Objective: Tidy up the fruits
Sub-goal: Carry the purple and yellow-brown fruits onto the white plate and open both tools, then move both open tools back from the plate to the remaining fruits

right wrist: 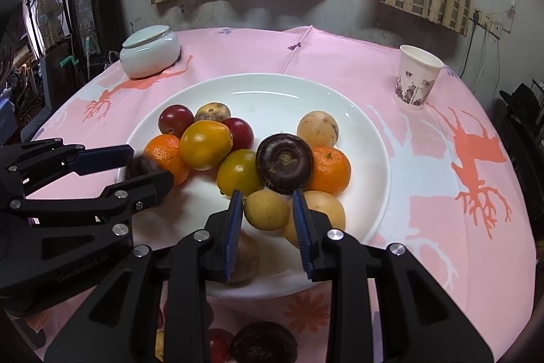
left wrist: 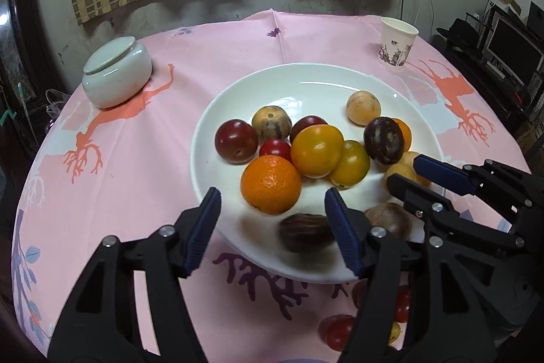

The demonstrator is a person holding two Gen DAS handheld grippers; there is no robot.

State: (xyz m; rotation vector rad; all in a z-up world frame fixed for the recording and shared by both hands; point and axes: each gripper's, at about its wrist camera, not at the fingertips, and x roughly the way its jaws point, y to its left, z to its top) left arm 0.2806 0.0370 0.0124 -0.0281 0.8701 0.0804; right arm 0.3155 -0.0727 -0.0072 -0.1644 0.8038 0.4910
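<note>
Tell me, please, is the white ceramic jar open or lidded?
Lidded: the white ceramic jar has its flat lid sitting on top.

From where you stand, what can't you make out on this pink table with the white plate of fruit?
- Dark brown round fruit at the white plate's near rim, left wrist view: blurred, kind unclear.
- Small red fruits on the pink cloth, same view: partly behind the left gripper, cut off below.
- White lidded jar, right wrist view: lid hides contents.
</note>
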